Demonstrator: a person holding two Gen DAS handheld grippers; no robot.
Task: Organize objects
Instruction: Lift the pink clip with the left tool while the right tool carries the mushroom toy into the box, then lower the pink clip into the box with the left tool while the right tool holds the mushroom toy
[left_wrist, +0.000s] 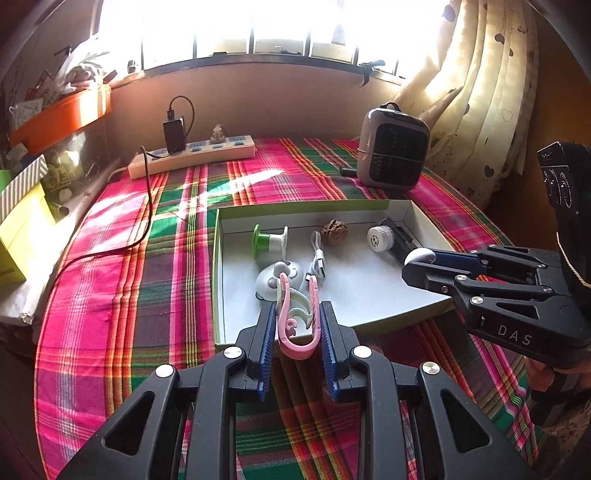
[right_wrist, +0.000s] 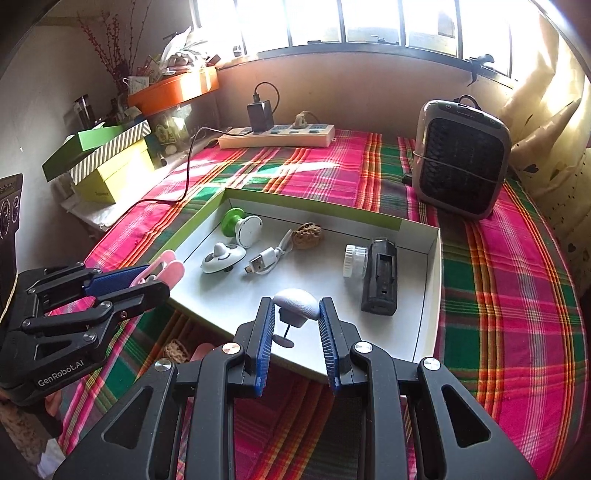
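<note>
Both grippers hold items above the box (left_wrist: 369, 325): left gripper (left_wrist: 297, 321) clamps pink clip (left_wrist: 295, 347), right gripper (right_wrist: 295, 317) white knob (right_wrist: 297, 301).

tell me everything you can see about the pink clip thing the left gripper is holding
The pink clip is a glossy plastic U-shaped piece with two long arms and a rounded closed end. A pale, whitish-green curved piece of similar shape sits nested against it. The left gripper is shut on it, blue ribbed pads pressing both arms; the closed end points back toward the camera, the arm tips forward. It hangs above the near-left edge of the white tray, touching nothing but the pads. In the right wrist view its pink tips poke past the fingers.
</note>
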